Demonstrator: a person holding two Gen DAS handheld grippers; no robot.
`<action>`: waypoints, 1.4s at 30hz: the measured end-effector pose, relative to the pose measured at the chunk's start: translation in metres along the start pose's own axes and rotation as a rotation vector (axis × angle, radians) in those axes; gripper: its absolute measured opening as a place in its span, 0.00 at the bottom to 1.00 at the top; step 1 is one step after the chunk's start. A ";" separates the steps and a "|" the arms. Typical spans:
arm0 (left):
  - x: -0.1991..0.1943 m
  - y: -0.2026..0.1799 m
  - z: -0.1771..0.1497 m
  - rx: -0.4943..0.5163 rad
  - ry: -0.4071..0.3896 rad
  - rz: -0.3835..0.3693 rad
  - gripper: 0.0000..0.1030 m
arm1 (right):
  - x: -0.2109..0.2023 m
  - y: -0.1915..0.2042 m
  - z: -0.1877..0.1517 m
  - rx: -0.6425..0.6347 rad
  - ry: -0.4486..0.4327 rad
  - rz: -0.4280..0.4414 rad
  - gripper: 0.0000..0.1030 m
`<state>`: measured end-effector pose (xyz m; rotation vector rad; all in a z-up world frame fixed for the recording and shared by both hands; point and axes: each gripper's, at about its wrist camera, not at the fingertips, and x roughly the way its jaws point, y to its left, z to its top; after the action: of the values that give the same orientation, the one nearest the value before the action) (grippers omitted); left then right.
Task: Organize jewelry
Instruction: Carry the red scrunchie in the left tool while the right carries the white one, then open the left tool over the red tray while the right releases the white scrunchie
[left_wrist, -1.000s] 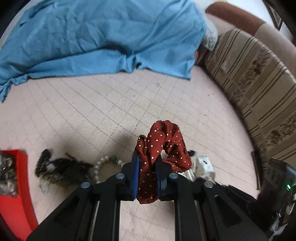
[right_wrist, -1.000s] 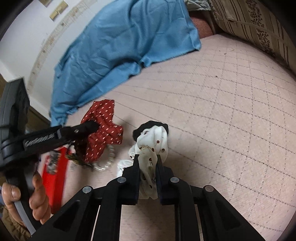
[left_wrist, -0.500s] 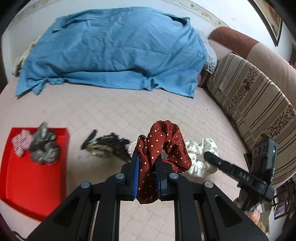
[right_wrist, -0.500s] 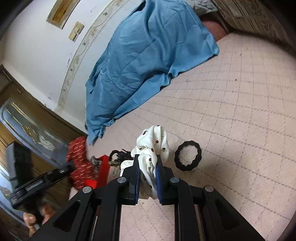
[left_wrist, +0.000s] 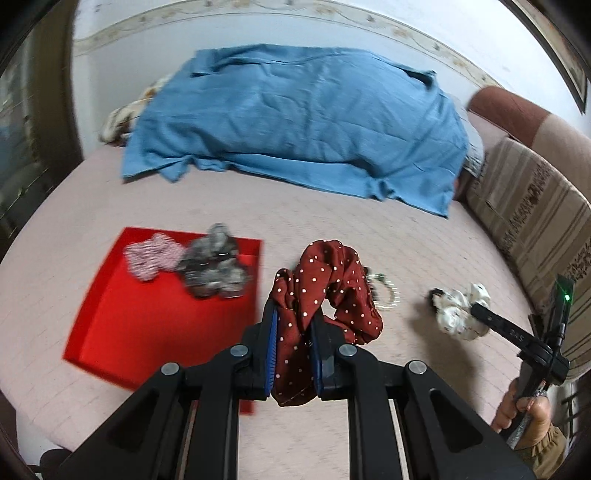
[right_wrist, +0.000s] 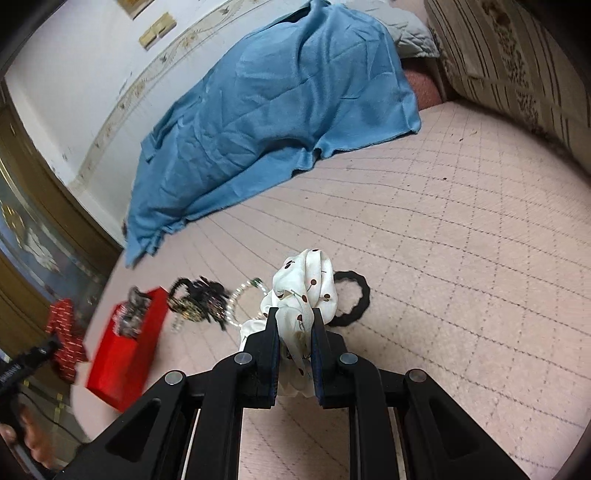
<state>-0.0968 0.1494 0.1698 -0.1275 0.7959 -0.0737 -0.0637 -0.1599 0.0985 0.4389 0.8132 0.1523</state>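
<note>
My left gripper (left_wrist: 293, 317) is shut on a dark red polka-dot scrunchie (left_wrist: 328, 284) and holds it above the pink bed cover, just right of a red tray (left_wrist: 122, 328). The tray holds a pink striped scrunchie (left_wrist: 153, 256) and a grey one (left_wrist: 214, 266). My right gripper (right_wrist: 294, 325) is shut on a white cherry-print scrunchie (right_wrist: 306, 280), also seen in the left wrist view (left_wrist: 458, 306). A black hair tie (right_wrist: 351, 299) lies on the cover behind it. A dark jewelry pile (right_wrist: 199, 301) and a pearl bracelet (right_wrist: 243, 291) lie between it and the tray (right_wrist: 125, 354).
A blue cloth (left_wrist: 303, 118) covers a mound at the back of the bed. A striped cushion (left_wrist: 535, 218) runs along the right side. A wooden cabinet (right_wrist: 33, 229) stands at the left edge of the right wrist view.
Both grippers have lifted with their scrunchies. The left one has moved left toward the red tray, which now lies closer and more central in its view. The black hair tie is uncovered.
</note>
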 end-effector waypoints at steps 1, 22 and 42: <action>-0.003 0.012 -0.002 -0.015 -0.008 0.010 0.15 | -0.001 0.001 -0.004 -0.006 0.002 -0.006 0.15; 0.053 0.154 0.013 -0.182 0.061 0.113 0.15 | 0.028 0.163 -0.013 -0.194 0.123 0.138 0.15; 0.083 0.214 -0.008 -0.242 0.123 0.095 0.23 | 0.170 0.317 -0.063 -0.413 0.368 0.180 0.17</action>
<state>-0.0405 0.3513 0.0748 -0.3160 0.9307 0.1064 0.0175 0.1962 0.0853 0.0909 1.0719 0.5701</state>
